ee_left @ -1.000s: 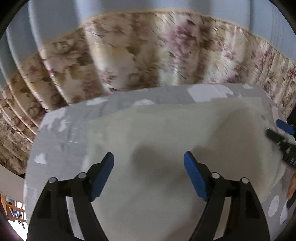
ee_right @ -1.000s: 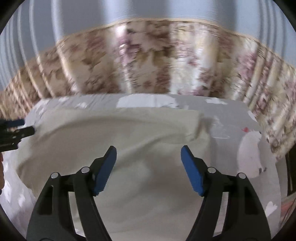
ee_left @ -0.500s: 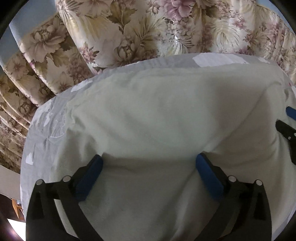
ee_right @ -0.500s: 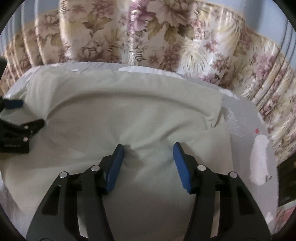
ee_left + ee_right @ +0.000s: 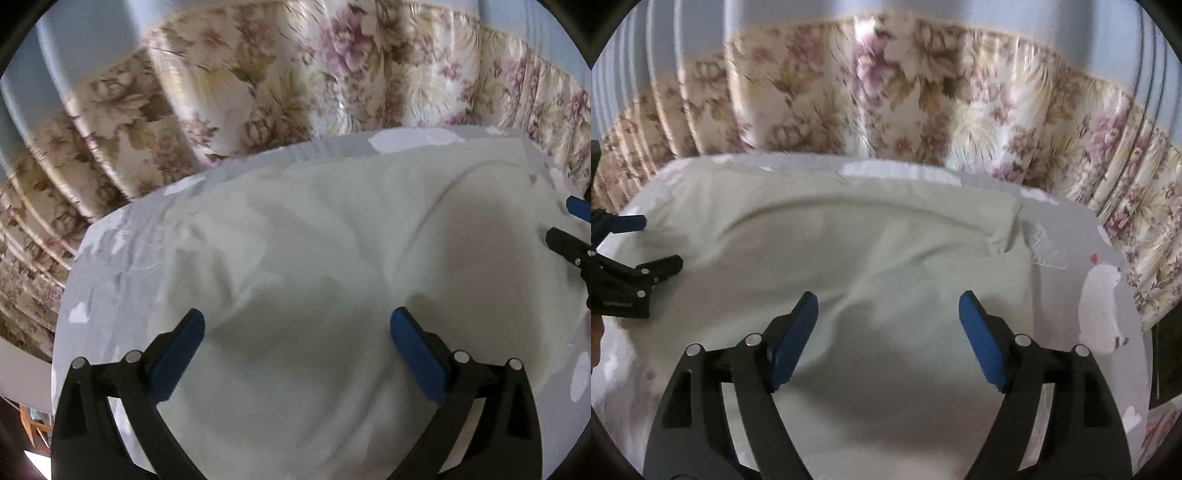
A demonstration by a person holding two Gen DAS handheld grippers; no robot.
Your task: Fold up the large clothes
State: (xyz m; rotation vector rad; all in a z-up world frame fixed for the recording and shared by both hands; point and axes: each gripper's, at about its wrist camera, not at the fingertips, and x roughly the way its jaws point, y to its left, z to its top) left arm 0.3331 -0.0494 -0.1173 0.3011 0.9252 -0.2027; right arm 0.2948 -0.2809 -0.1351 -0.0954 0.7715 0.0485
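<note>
- Hovering over the cream garment (image 5: 314, 266), we hold our left gripper (image 5: 295, 332) with its jaws spread as wide as they go and nothing pinched between the blue pads (image 5: 415, 356); the cloth lies below them, untouched as far as we can tell.
- We carry our right gripper (image 5: 888, 317) the same way, jaws opening at this moment, with only loose fabric under the gap and no fold caught in it.
- We judge the main risk to be a shallow bite: if either gripper closes on the top layer alone, the lower layer stays behind and the fold comes up crooked.
- We also risk dragging the grey patterned sheet (image 5: 110, 258) along, since it lies directly beneath the garment and could be pinched with it.
- Uneven lifting by our two hands could skew the edge, because the cloth is soft and already rumpled.
- The garment covers most of the sheet-covered surface, reaching close to its far edge below the floral curtain (image 5: 886, 110).
- It looks pale, thin and limp, with long creases running across it and a doubled-over flap (image 5: 1004, 236) at its far right corner.
- Blur hides any seams or collar, so we cannot say which kind of garment it is.
</note>
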